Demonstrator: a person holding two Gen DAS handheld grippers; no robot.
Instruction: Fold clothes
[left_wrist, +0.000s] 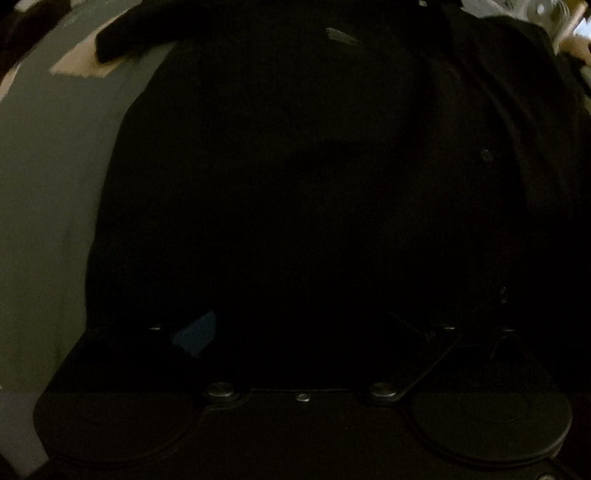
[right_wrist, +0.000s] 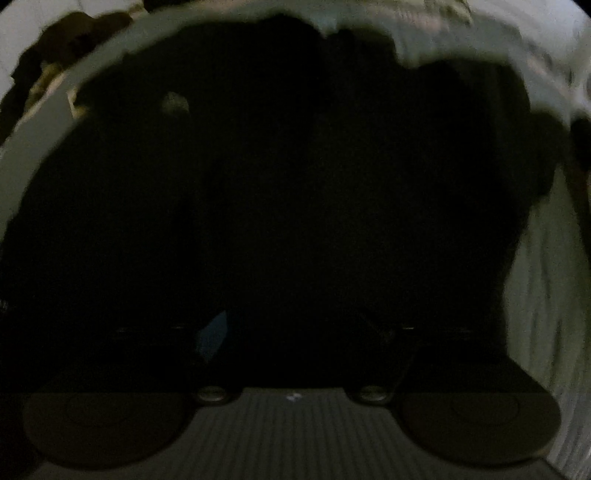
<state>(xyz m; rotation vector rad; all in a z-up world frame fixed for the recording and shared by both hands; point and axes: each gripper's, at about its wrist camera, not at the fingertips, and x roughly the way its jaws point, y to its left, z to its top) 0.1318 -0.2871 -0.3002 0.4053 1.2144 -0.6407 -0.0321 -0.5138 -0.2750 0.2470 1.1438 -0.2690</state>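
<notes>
We've got a big black garment (left_wrist: 295, 166) with buttons, spread on a pale sheet (left_wrist: 44, 184), lying straight ahead of the left claw (left_wrist: 303, 332) and the right claw (right_wrist: 299, 332). We cannot tell either claw's spread: too dark.

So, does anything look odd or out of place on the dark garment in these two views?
Nothing clearly wrong. The black garment lies spread on the pale sheet, one sleeve stretched out to the side, not yet folded in. The images are too dark to judge wrinkles, damage, or how either gripper's fingers stand.
</notes>
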